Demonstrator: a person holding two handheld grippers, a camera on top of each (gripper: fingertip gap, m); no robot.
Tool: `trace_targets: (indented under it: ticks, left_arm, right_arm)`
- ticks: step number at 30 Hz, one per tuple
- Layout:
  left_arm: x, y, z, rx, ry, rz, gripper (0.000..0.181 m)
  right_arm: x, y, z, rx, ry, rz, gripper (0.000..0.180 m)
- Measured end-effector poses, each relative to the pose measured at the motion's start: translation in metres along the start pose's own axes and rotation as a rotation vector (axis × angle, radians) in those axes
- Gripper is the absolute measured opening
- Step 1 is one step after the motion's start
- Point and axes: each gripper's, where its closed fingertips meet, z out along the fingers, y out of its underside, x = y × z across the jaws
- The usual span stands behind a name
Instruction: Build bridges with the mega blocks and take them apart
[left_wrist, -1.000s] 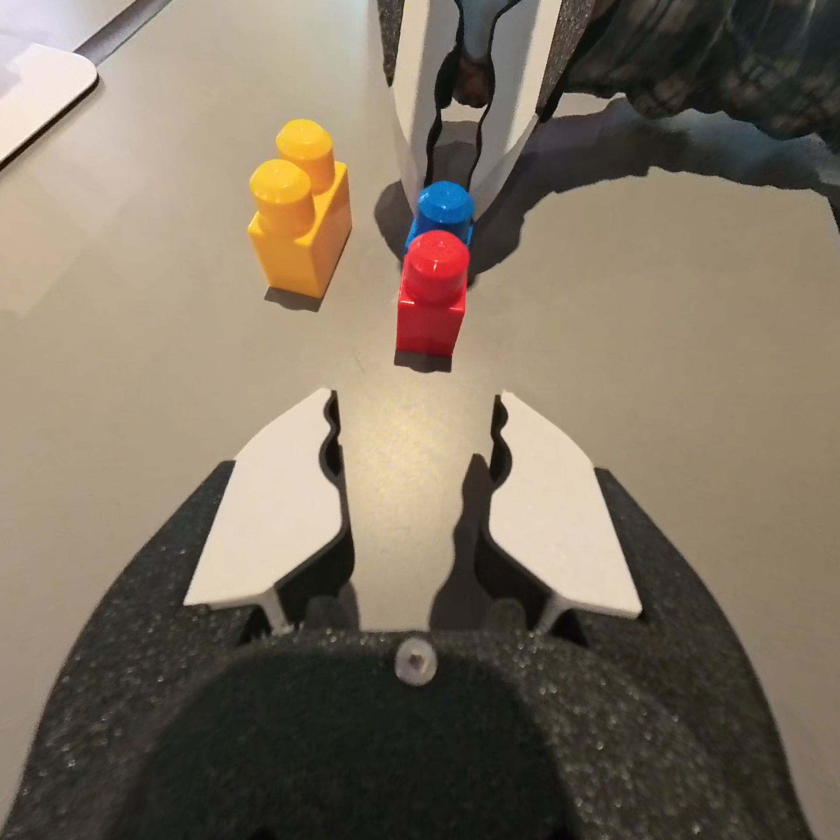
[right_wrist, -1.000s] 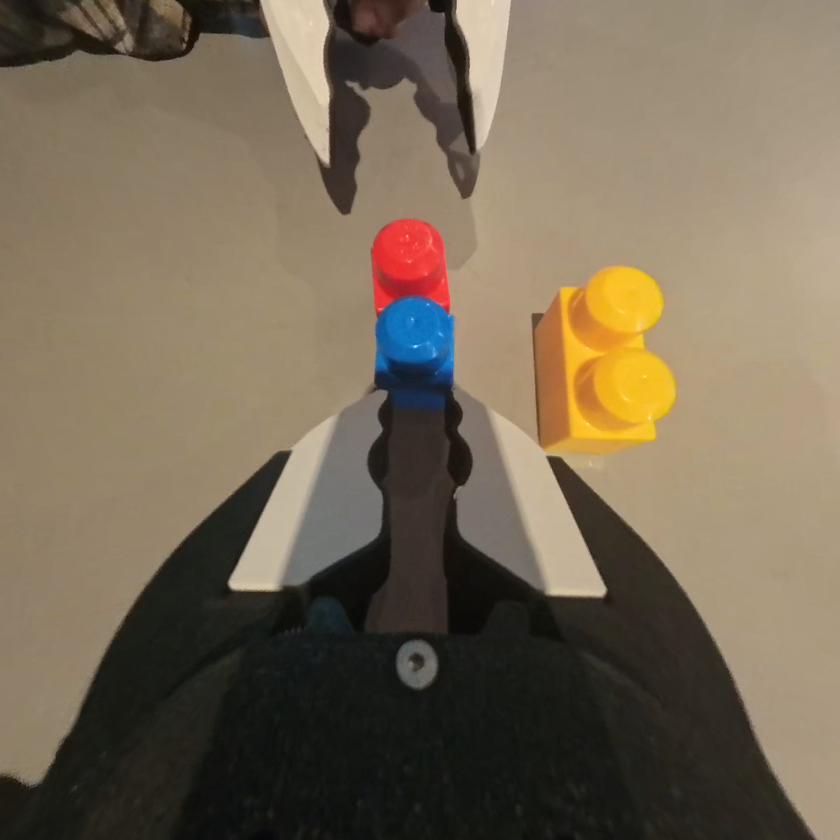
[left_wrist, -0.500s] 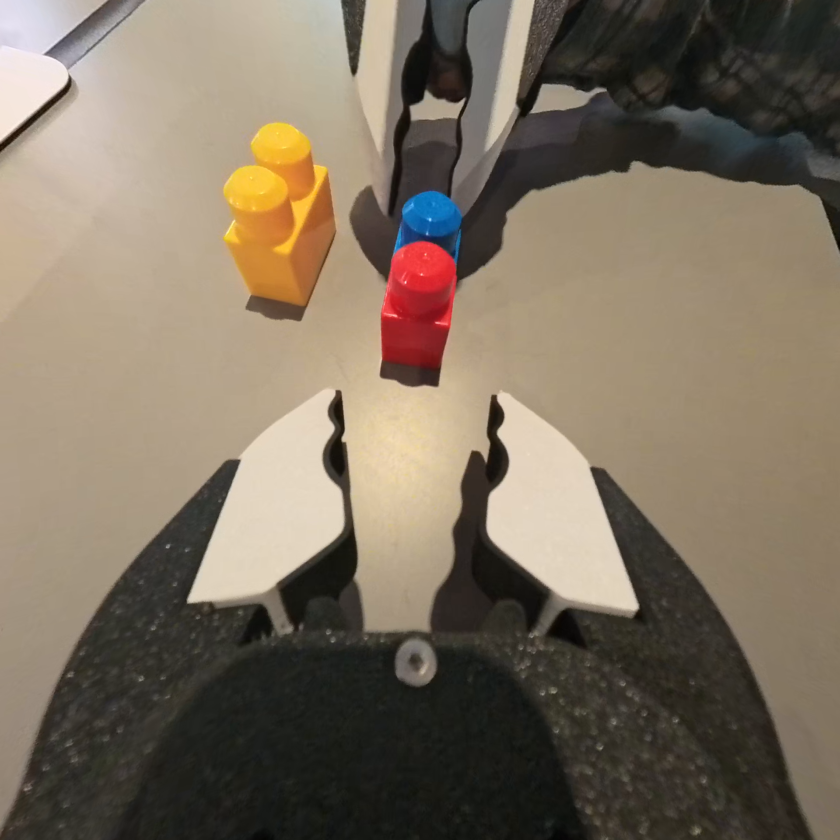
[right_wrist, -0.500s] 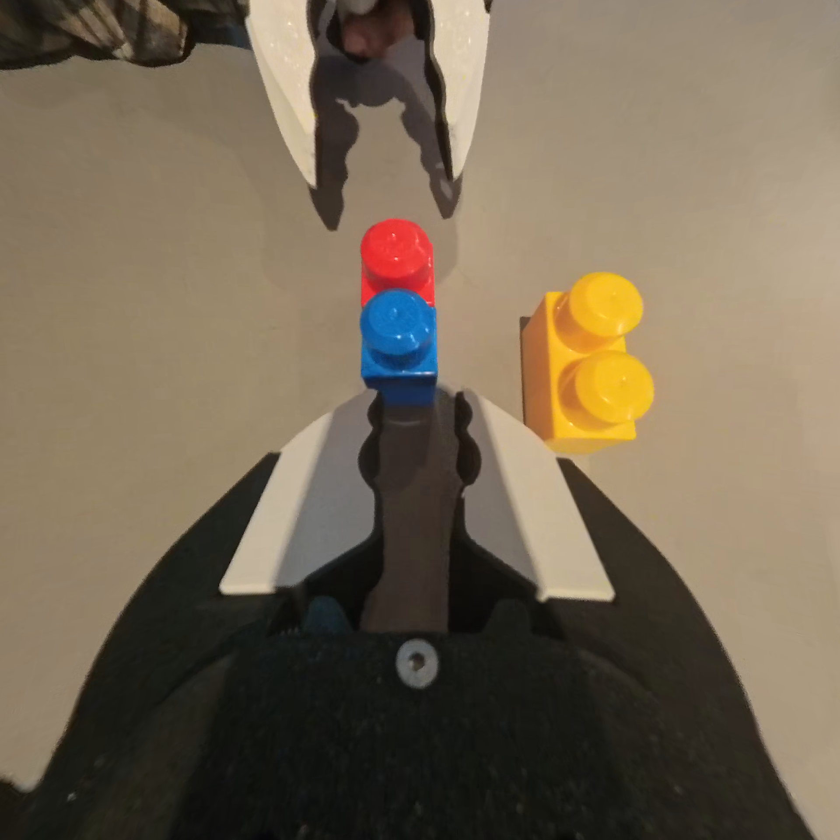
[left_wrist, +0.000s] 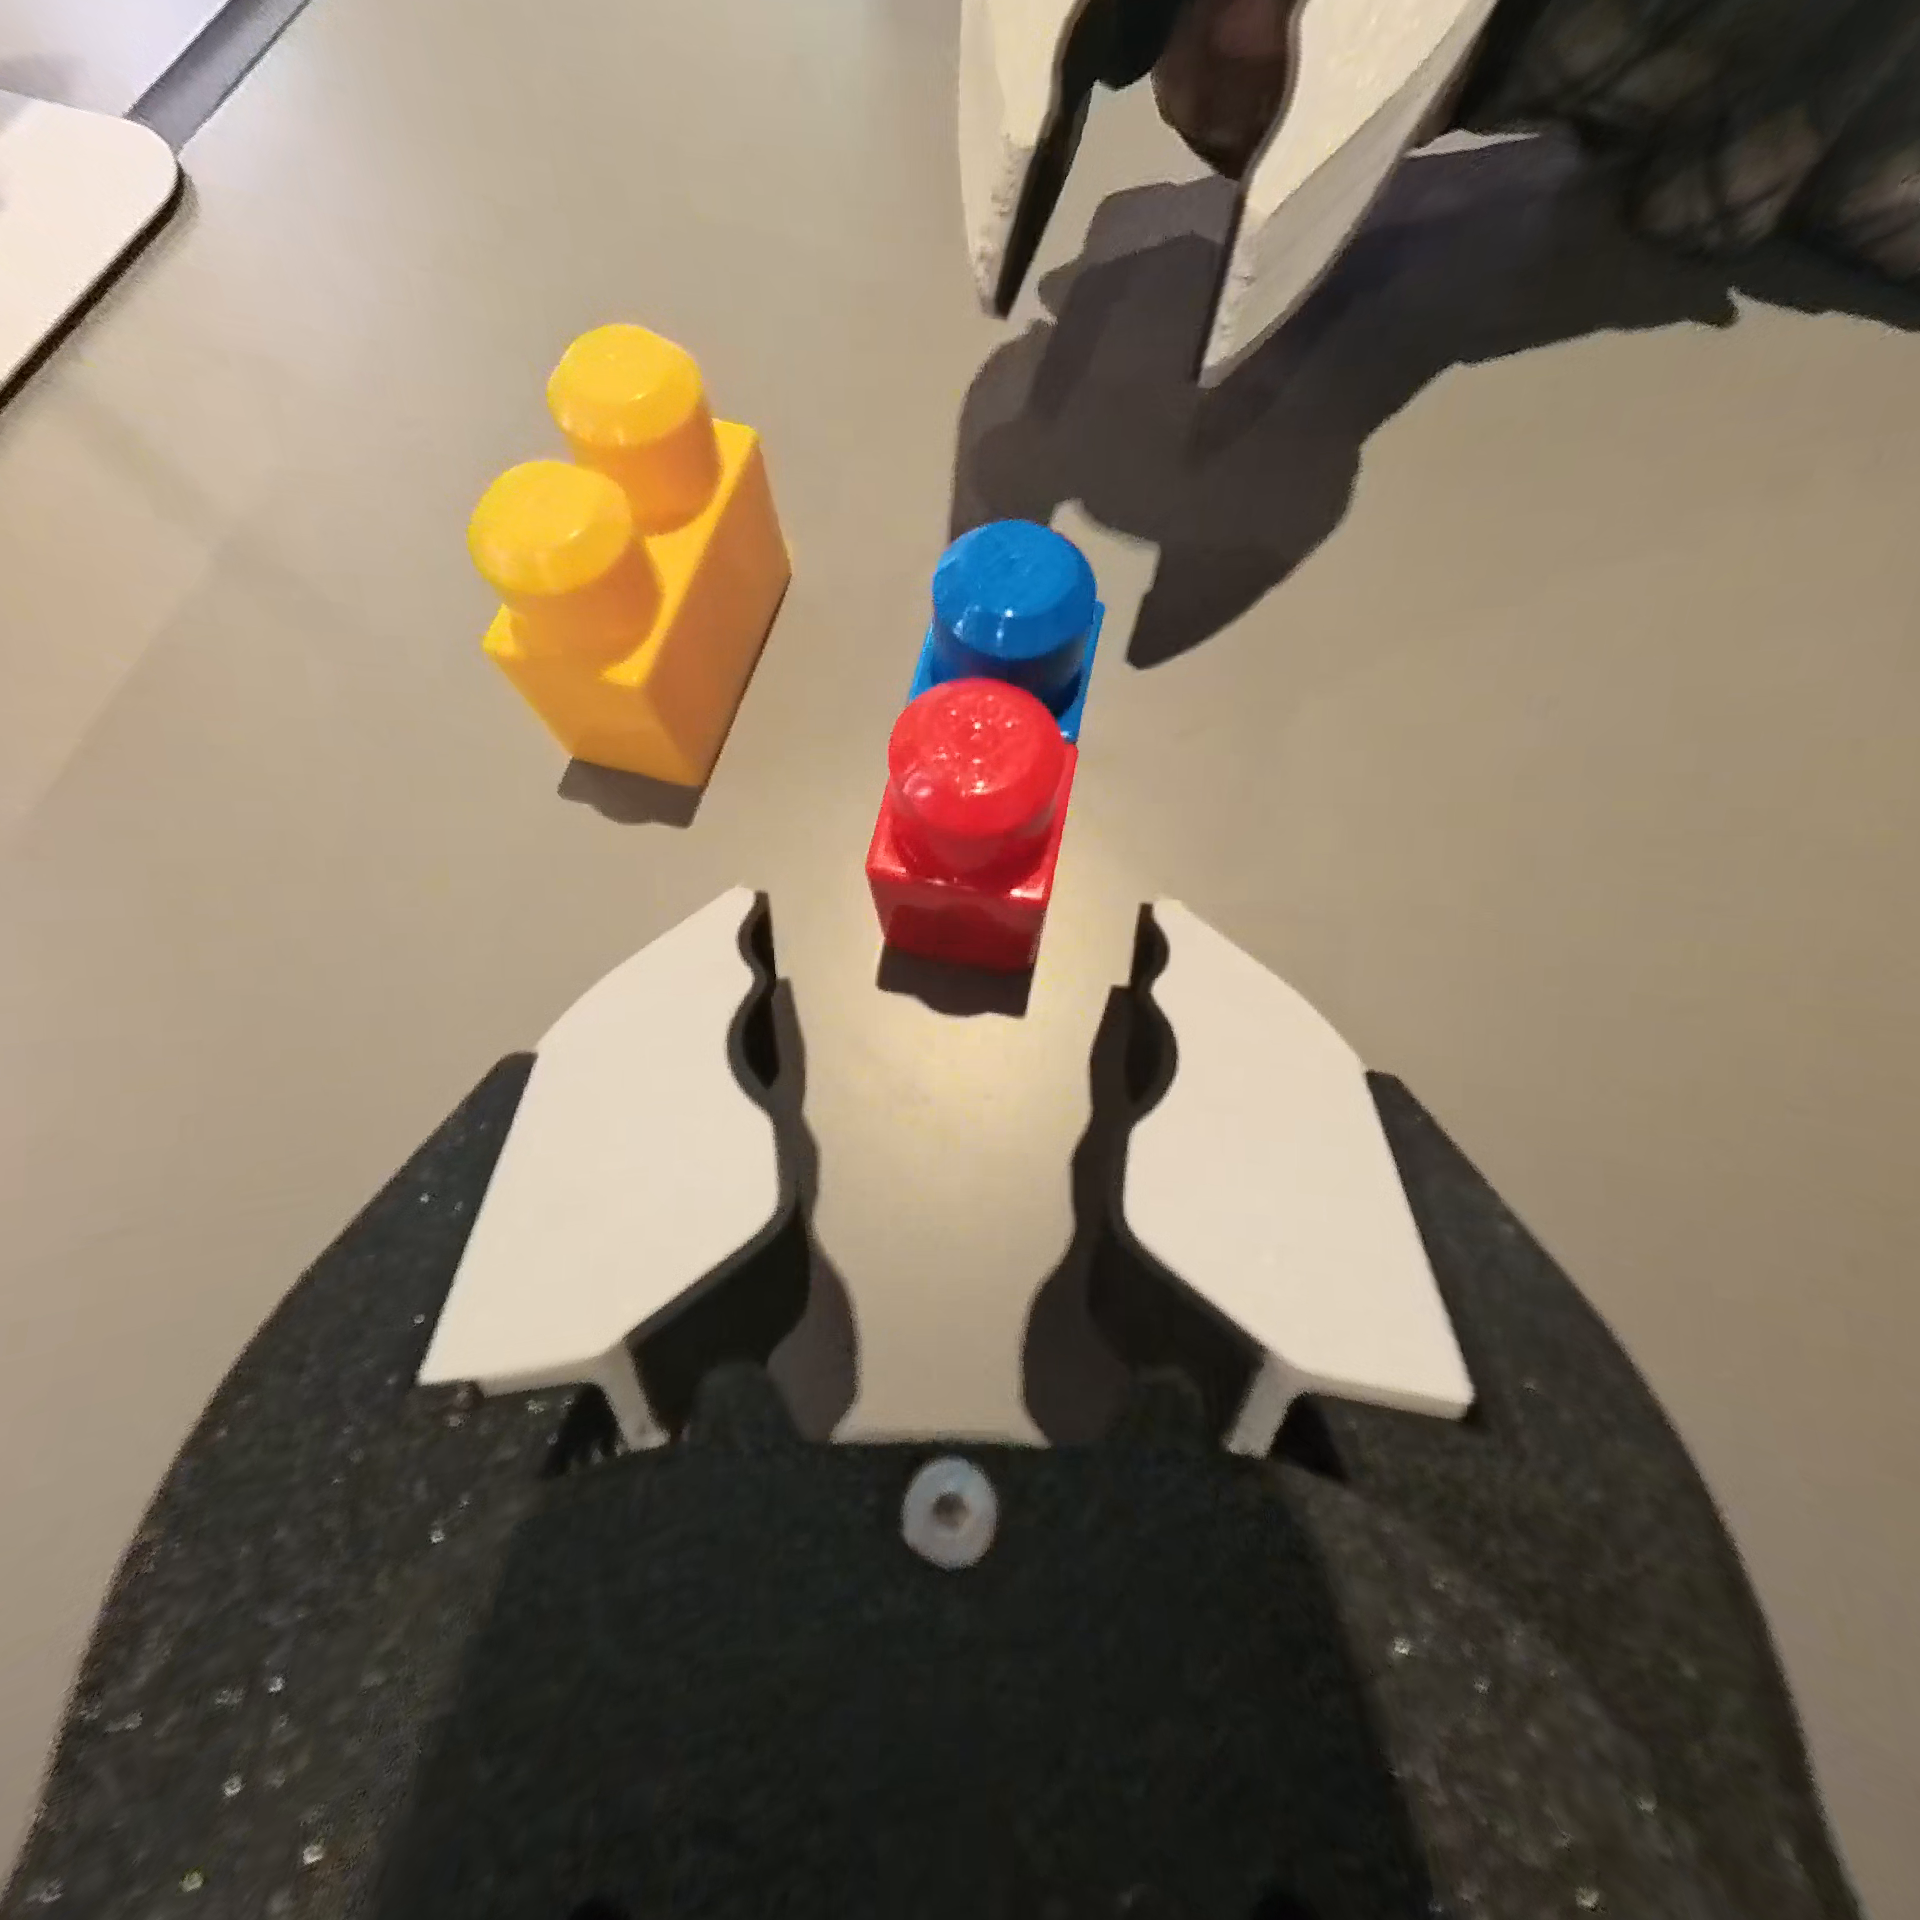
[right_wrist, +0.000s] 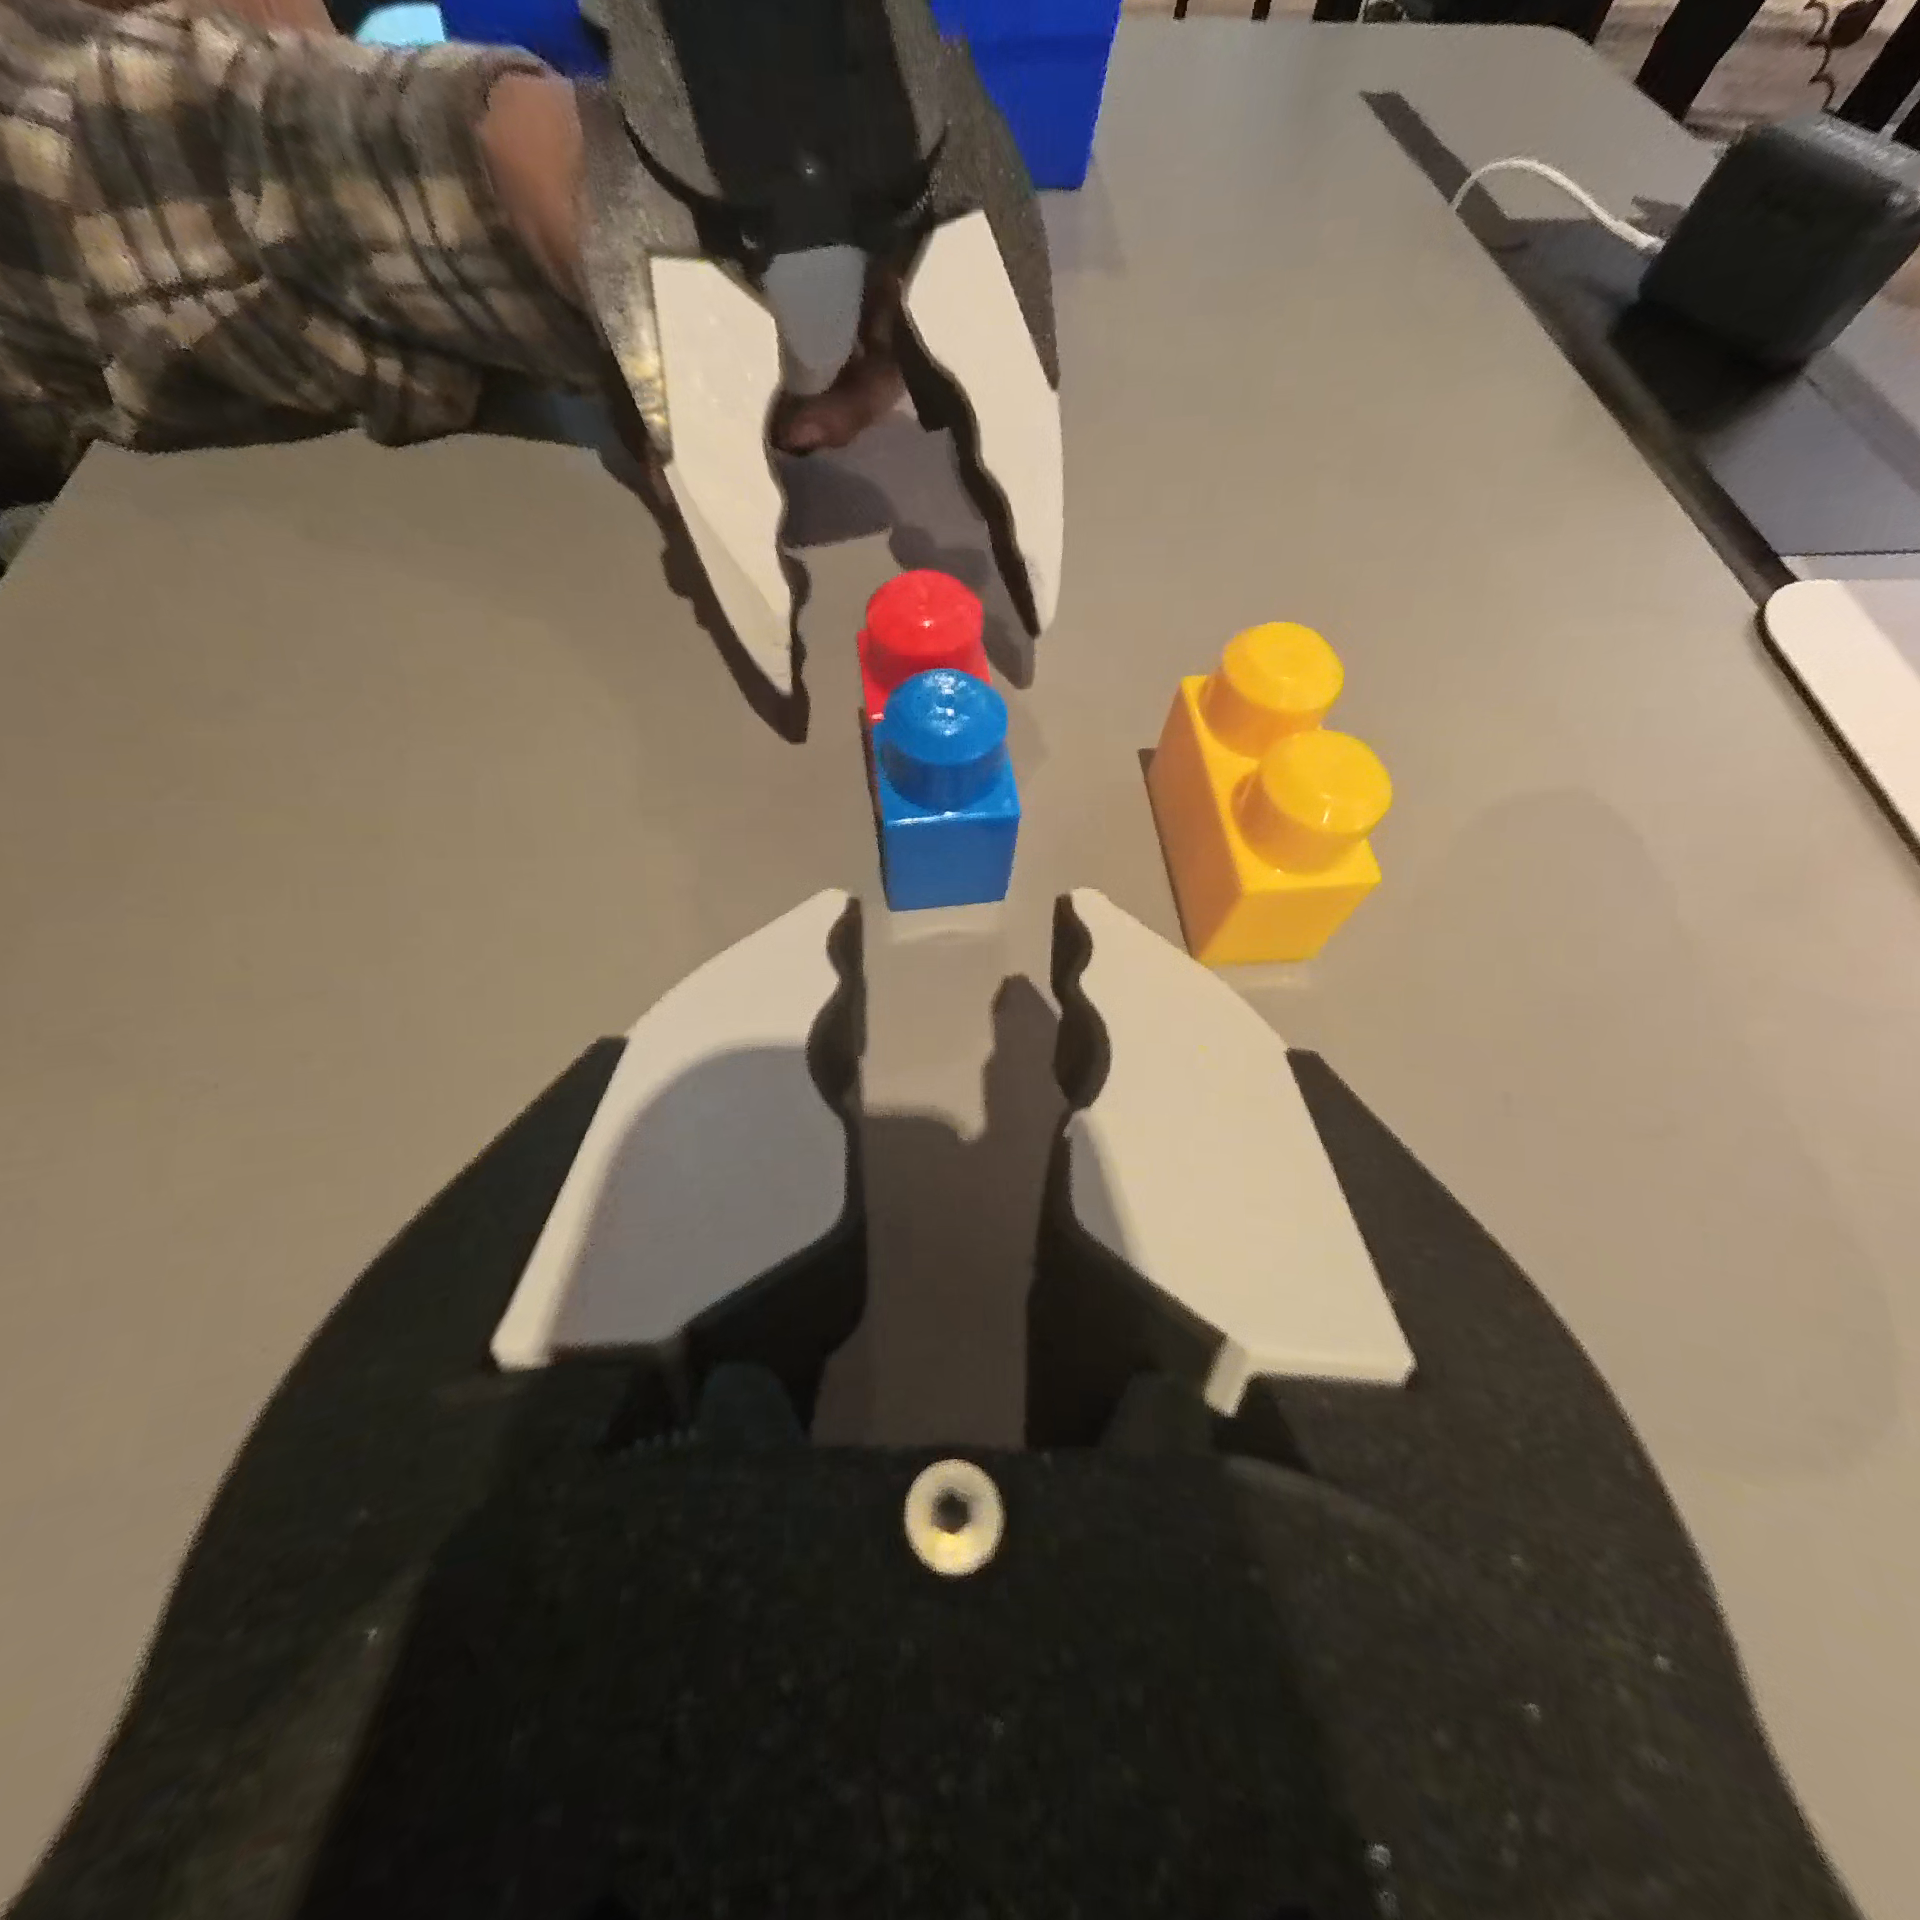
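Note:
A red one-stud block (left_wrist: 966, 831) and a blue one-stud block (left_wrist: 1013, 613) stand touching in a row on the grey table. A yellow two-stud block (left_wrist: 634, 561) stands apart beside them. My left gripper (left_wrist: 951, 912) is open, its tips on either side of the red block's near face. My right gripper (right_wrist: 956, 904) is open and empty, its tips just short of the blue block (right_wrist: 945, 800). In the right wrist view the red block (right_wrist: 920, 634) sits between the left gripper's fingertips (right_wrist: 769, 644), and the yellow block (right_wrist: 1273, 800) is to the right.
A blue bin (right_wrist: 1039, 94) stands at the table's far end. A black box with a white cable (right_wrist: 1766, 260) and a white flat slab (right_wrist: 1849, 686) lie along the right edge. A plaid sleeve (right_wrist: 260, 260) holds the left gripper. My hands' fingertips stand some 10 centimetres from each other.
My right gripper opened off the blue block and drew back and up. My left gripper moved forward until its open tips flank the red block.

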Motion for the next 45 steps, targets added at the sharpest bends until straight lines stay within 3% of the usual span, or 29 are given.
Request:
trace_targets:
  ticks: [9,18,45]
  left_arm:
    - [0.002,-0.009,0.008,-0.019,0.005,0.023,0.069]
    - [0.002,-0.004,0.014,-0.143,0.012,0.093,0.068]
    - [0.002,-0.004,-0.002,-0.008,0.006,0.065,0.066]
  right_arm:
    - [-0.007,0.004,0.004,-0.019,-0.026,-0.017,0.038]
    - [-0.009,0.003,0.002,-0.018,-0.030,-0.023,0.037]
    - [-0.003,0.003,0.002,0.011,-0.013,0.013,0.040]
